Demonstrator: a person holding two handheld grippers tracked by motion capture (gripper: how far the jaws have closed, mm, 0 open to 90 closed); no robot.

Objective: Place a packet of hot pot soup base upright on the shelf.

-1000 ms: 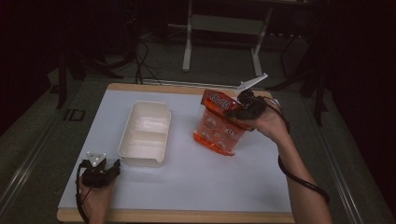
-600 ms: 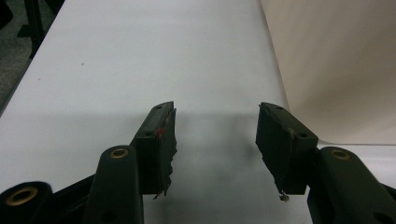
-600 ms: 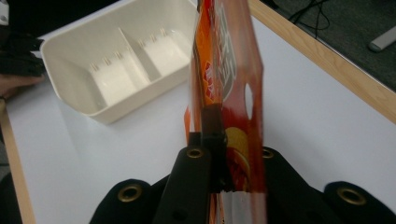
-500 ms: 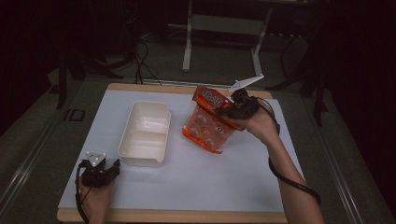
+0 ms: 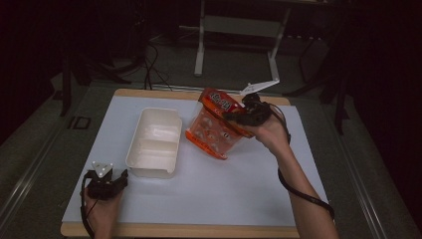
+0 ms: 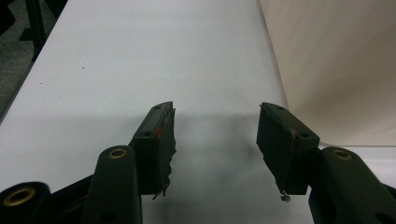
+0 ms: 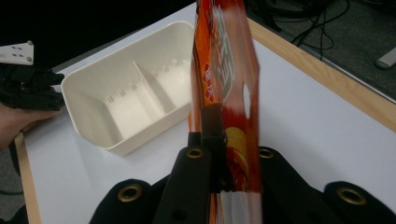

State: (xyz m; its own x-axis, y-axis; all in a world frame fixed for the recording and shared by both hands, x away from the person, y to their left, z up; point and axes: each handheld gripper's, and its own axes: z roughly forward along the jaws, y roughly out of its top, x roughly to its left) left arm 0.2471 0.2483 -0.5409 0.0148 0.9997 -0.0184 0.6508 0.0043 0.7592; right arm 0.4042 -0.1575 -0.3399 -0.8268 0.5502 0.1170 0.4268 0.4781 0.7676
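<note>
While the left hand-held gripper rests at the bench's near-left corner with its jaws apart on nothing, it could steady the cream 2-compartment tray just beside it. To the right, the orange snack bag hangs tilted above the bench, near the tray's right side, its top edge clamped in the right hand-held gripper. Judging from this, carry the bag over a compartment, lower it fully, then release.

The desk, a white top with a wooden edge showing along its near and far sides, carries a cream two-compartment tray left of centre, with the left gripper resting at its near left corner.
</note>
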